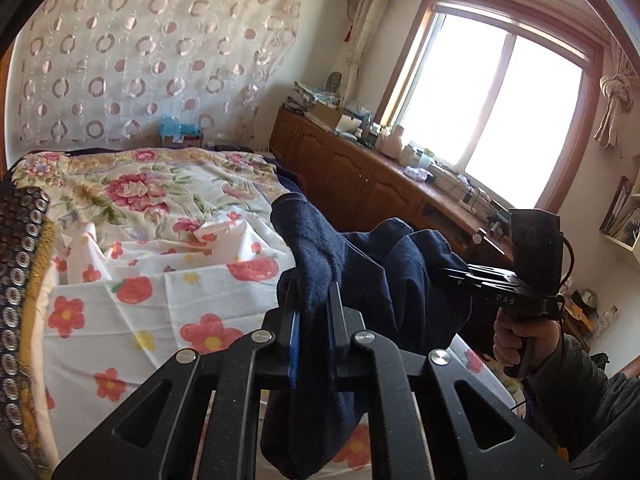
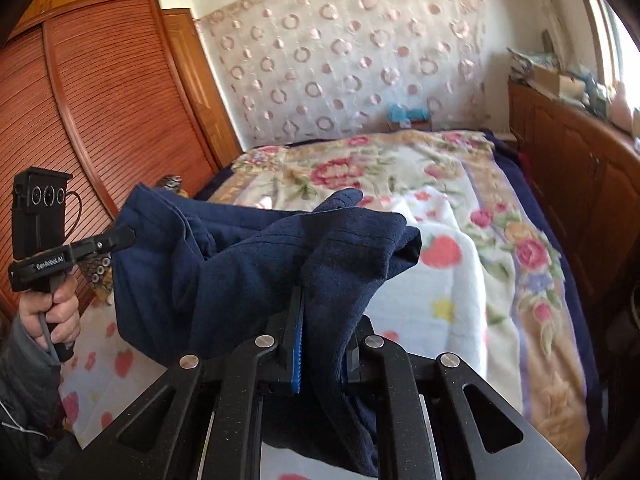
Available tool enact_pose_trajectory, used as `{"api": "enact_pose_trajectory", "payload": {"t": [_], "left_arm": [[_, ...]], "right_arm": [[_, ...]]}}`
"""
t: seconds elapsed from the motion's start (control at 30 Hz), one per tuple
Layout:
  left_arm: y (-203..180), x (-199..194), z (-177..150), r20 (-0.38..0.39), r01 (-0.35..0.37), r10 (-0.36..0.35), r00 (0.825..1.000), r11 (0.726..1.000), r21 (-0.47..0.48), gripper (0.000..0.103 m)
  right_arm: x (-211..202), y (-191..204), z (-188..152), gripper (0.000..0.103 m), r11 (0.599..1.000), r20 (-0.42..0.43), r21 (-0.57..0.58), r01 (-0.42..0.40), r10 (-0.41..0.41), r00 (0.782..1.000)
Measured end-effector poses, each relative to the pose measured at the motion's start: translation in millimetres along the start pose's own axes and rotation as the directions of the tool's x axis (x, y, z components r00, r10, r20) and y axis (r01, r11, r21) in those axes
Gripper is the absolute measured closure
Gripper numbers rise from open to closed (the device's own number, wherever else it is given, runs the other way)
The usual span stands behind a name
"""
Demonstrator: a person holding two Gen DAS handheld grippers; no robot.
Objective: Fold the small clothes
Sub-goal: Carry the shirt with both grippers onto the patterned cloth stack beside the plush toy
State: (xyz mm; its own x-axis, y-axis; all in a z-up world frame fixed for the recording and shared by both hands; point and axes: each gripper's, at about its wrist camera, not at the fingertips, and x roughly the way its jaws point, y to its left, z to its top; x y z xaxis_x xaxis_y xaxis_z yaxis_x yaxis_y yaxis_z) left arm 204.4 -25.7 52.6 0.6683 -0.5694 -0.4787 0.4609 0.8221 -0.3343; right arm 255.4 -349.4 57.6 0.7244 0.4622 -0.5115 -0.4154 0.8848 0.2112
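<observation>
A dark navy fleece garment [image 1: 384,264] hangs in the air above the bed, held between both grippers. My left gripper [image 1: 314,300] is shut on one bunched edge of it; the cloth drapes down between the fingers. My right gripper [image 2: 320,312] is shut on the other edge of the garment [image 2: 248,264]. The right gripper also shows in the left wrist view [image 1: 452,270], clamped on the cloth at the right. The left gripper shows in the right wrist view [image 2: 120,238], pinching the far left corner.
A bed with a white floral sheet [image 1: 132,292] and flowered blanket [image 2: 400,164] lies below. A wooden cabinet [image 1: 360,176] with clutter runs under the window at the right. A wooden wardrobe [image 2: 92,96] stands at the left.
</observation>
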Motion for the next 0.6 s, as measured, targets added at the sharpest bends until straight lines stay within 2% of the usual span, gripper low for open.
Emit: {"api": "enact_pose_trajectory", "payload": {"t": [0.1, 0.2, 0.27, 0.37, 0.5, 0.6], "left_arm": [[16, -37, 5, 0.067, -0.058, 0.058, 0.996, 0.998, -0.01, 0.092], [39, -78, 6, 0.135, -0.141, 0.145, 0.98, 0.989, -0.036, 0.092], [58, -103, 5, 0.173, -0.195, 0.203, 0.964, 0.979, -0.063, 0.092], [87, -134, -2, 0.217, -0.276, 0.296, 0.93, 0.954, -0.118, 0.092], [126, -167, -22, 0.255, -0.365, 0.413, 0.874, 0.906, -0.214, 0.092], [150, -174, -42, 0.244, -0.414, 0.476, 0.845, 0.87, -0.266, 0.092]], "right_arm": [[8, 23, 19, 0.091, 0.998, 0.026, -0.051, -0.038, 0.04, 0.999], [22, 54, 45, 0.091, 0.99, 0.046, -0.118, -0.081, 0.087, 0.995], [36, 84, 65, 0.091, 0.975, 0.051, -0.19, -0.112, 0.124, 0.991], [58, 130, 96, 0.091, 0.946, 0.049, -0.289, -0.149, 0.17, 0.984], [98, 189, 133, 0.091, 0.902, 0.024, -0.39, -0.186, 0.212, 0.977], [139, 234, 153, 0.091, 0.857, -0.01, -0.474, -0.203, 0.225, 0.974]]}}
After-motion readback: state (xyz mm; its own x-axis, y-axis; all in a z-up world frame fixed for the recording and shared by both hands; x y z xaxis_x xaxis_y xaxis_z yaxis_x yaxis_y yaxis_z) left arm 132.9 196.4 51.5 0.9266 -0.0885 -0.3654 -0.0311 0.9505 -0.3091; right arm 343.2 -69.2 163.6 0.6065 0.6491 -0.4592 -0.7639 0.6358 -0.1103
